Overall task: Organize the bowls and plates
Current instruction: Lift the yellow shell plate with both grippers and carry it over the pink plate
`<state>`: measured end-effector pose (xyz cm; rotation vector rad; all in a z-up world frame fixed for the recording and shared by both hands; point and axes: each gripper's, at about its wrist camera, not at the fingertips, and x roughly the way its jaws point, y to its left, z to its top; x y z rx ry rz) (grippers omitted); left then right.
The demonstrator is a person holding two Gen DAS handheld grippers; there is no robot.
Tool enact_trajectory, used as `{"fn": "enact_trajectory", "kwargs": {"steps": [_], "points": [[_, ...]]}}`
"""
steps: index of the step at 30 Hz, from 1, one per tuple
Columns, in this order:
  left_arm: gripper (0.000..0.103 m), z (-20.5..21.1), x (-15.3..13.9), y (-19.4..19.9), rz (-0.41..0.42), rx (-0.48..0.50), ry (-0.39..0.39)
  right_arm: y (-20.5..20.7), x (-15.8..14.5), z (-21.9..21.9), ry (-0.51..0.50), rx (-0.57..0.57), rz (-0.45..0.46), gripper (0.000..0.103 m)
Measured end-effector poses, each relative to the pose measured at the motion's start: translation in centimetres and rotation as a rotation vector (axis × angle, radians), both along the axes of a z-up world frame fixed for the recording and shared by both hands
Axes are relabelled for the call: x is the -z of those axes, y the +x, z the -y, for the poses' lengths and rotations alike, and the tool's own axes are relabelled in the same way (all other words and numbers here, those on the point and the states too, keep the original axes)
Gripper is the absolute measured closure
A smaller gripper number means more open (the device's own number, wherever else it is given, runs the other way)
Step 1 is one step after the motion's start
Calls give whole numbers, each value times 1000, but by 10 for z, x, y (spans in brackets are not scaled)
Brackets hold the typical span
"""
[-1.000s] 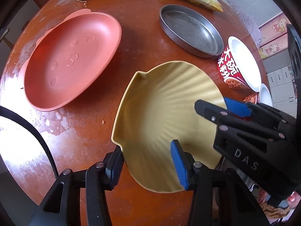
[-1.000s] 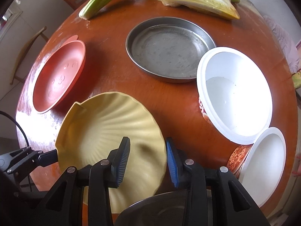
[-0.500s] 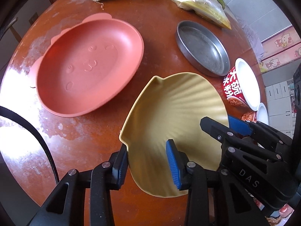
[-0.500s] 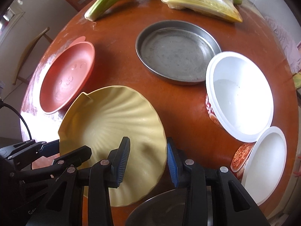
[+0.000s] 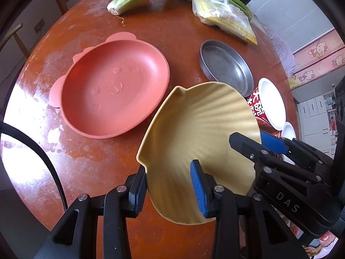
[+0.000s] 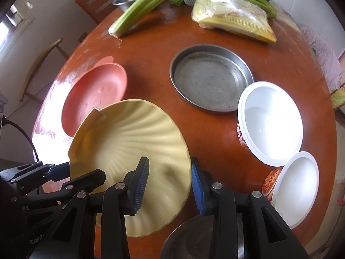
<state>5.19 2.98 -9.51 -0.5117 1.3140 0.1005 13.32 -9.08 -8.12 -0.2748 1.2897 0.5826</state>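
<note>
A yellow shell-shaped plate (image 5: pixel 200 129) (image 6: pixel 133 136) hangs tilted above the brown round table (image 5: pixel 90 157), held from two sides. My left gripper (image 5: pixel 168 172) is shut on its left rim, one blue pad outside the edge and one inside the dish. My right gripper (image 6: pixel 170 161) is shut on the opposite rim; in the left wrist view the right gripper (image 5: pixel 248 138) reaches in from the right. The left gripper (image 6: pixel 58 172) shows at the lower left of the right wrist view. A pink bear-faced plate (image 5: pixel 112 88) (image 6: pixel 97 95) lies flat just beyond the yellow one.
A round metal pan (image 6: pixel 211 79) sits mid-table. Two white-lined noodle bowls (image 6: pixel 271 123) (image 6: pixel 295 185) stand at the right edge. A steel bowl (image 6: pixel 194 237) lies under my right gripper. Celery (image 6: pixel 146 6), bagged corn (image 6: pixel 232 19) and a wooden chair (image 6: pixel 97 0) are at the far side.
My left gripper's jaws narrowed onto the plate's rim. Both grippers rose with the yellow plate, which now hangs clear of the table; more of the far side shows.
</note>
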Motion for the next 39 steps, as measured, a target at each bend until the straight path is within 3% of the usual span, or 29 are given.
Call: {"fn": "enact_trajectory", "kwargs": {"steps": [26,39], "points": [[64,-71,-59,-26,116,-83,90,-29,-61,-62,116,-47,61,64],[64,-102,-74,-13,147,-120,102,-21,-86,-92,135,-80,112,64]]}}
